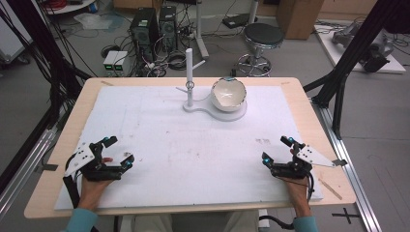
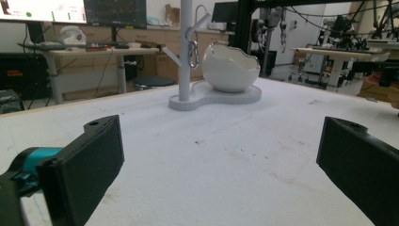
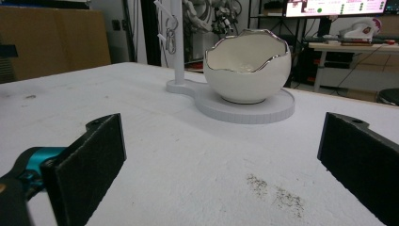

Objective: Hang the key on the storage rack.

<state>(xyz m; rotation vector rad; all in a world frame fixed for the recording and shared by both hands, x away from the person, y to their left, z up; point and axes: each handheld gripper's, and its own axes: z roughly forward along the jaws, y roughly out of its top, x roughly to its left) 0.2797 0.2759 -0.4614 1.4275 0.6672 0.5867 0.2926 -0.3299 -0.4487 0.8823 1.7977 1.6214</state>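
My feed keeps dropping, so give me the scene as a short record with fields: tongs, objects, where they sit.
left tongs: open, holding nothing, near left of mat
right tongs: open, holding nothing, near right of mat
bowl: white, jagged rim, upright on the stand's base
stand: white post with pegs, far centre
metal clip: hanging from a peg
mat: white, a few smudges

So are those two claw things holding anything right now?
No, nothing. The left gripper and the right gripper are both open with empty jaws, resting on the white mat, far from the bowl.
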